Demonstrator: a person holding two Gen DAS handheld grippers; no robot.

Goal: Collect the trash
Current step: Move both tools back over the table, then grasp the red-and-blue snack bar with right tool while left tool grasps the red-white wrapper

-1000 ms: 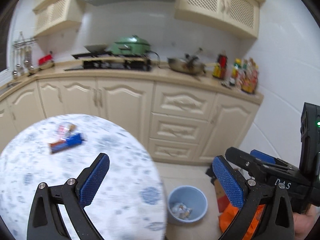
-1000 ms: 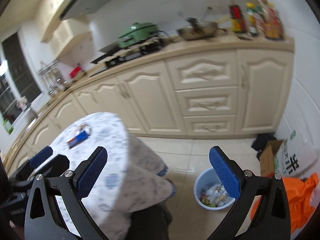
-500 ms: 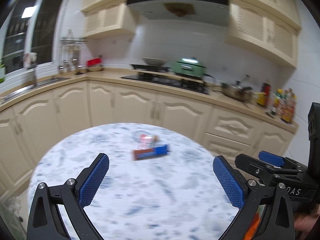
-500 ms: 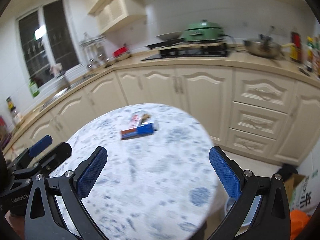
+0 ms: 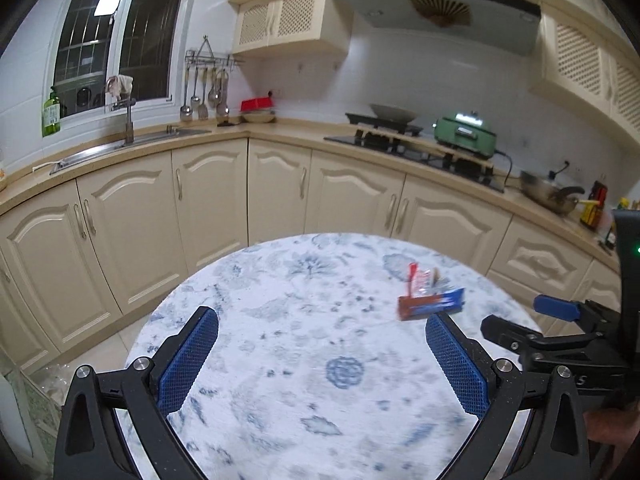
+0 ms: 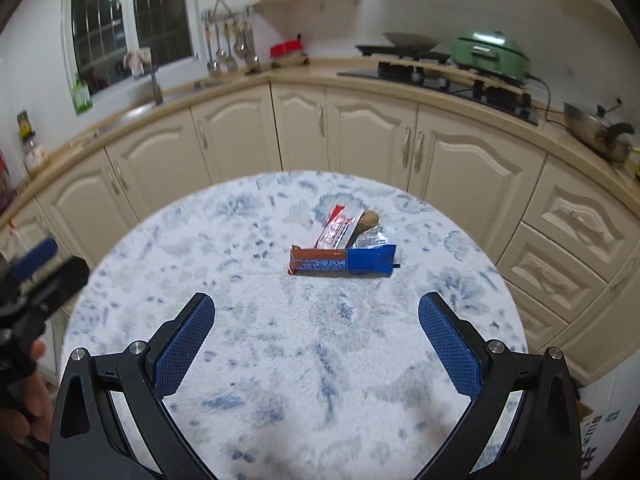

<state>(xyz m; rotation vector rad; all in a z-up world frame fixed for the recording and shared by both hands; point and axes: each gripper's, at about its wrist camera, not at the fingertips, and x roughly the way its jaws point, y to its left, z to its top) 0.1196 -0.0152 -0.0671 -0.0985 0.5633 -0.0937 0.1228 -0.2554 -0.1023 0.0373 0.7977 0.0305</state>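
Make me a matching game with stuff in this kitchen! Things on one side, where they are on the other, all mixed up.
Things:
1. brown and blue wrapper
2. green cooker
3. green bottle
4. spoons and ladles

Places:
A. on the windowsill
B. hanging on the wall rack
C. on the round table
D. on the counter by the stove

Pairs: 1-C, 2-D, 3-A, 4-B

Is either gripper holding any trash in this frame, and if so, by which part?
Nothing is held. The left gripper and right gripper are both open and empty; the wrappers lie untouched on the table.
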